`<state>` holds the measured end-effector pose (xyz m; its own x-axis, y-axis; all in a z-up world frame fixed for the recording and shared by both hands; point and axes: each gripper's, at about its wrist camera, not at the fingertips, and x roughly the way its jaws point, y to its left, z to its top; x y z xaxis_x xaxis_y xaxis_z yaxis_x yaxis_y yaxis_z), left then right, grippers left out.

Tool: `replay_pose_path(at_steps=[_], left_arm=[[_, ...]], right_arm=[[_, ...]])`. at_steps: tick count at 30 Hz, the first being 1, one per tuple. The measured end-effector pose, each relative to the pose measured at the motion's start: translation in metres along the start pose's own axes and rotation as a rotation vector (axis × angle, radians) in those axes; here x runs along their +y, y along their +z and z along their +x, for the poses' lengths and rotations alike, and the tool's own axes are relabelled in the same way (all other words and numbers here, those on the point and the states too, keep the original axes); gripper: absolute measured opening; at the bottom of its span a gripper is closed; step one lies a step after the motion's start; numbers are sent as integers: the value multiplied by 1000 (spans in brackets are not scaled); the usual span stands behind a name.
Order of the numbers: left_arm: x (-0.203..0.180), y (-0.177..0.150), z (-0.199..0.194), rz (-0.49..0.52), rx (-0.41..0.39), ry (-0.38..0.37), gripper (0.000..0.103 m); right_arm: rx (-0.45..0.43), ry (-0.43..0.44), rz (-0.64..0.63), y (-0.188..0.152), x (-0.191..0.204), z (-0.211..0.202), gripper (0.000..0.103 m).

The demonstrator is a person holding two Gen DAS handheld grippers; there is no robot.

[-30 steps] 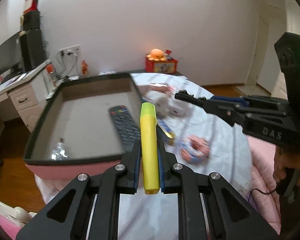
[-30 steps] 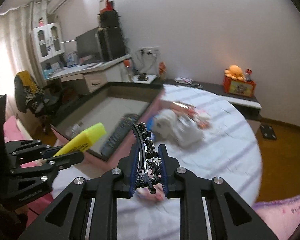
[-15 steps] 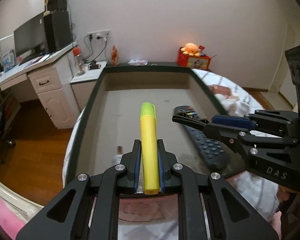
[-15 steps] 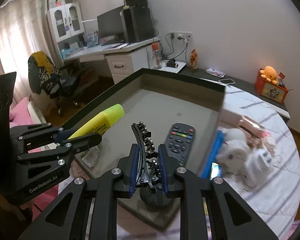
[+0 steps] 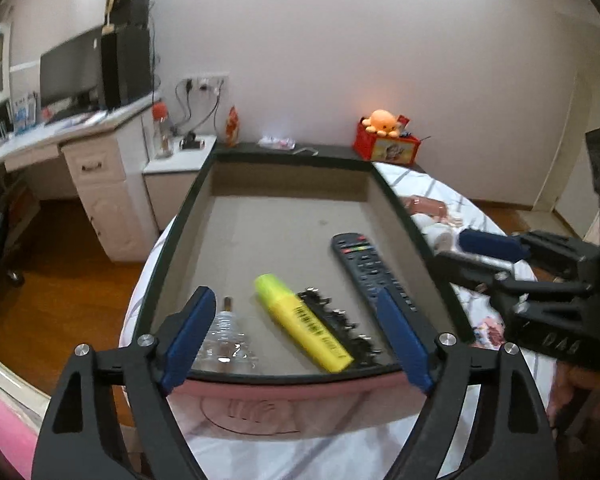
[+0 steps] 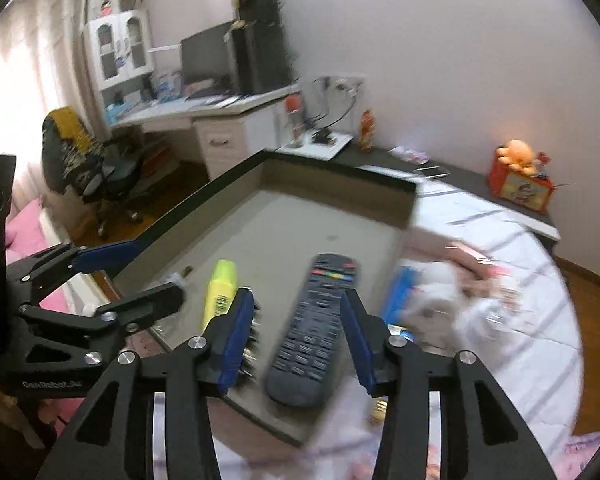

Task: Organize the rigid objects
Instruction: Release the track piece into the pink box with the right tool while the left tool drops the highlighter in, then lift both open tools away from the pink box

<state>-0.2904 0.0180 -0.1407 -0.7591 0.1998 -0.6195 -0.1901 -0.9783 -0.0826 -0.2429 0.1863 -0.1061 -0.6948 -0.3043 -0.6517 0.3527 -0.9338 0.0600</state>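
Highlighter below splayed, seemingly level L tongs

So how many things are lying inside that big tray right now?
4: a clear bottle near left, yellow highlighter beside a black studded hair clip, and a remote on the right. None seems hidden.

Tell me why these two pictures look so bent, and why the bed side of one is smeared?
Both views come through fisheye lenses, so walls and the tray rim bow outward inside dark corners. The left wrist view is fairly sharp on the yellow highlighter and remote. The right wrist view is motion-blurred, worst over the white bedding and the remote's near end.
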Motion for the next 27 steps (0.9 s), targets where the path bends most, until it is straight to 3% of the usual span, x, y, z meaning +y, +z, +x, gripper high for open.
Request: replay_pose_path(at_steps=[5,11,16,27], left_arm=[[-45,-5,-9,57,-3,-38,89],[-107,-14,-14,142,-1,-79,95],[-155,-27,-9,224,38,-101,95],[-213,-54,25,281,119,-101,95]], right_arm=[[-31,-105,20,-22,-27,-46,59],[-11,-164,80,-58,-69,-79,59],[2,-175,137,-85,-101,-97,59],[50,-147,212,-119,-150,-95,59]])
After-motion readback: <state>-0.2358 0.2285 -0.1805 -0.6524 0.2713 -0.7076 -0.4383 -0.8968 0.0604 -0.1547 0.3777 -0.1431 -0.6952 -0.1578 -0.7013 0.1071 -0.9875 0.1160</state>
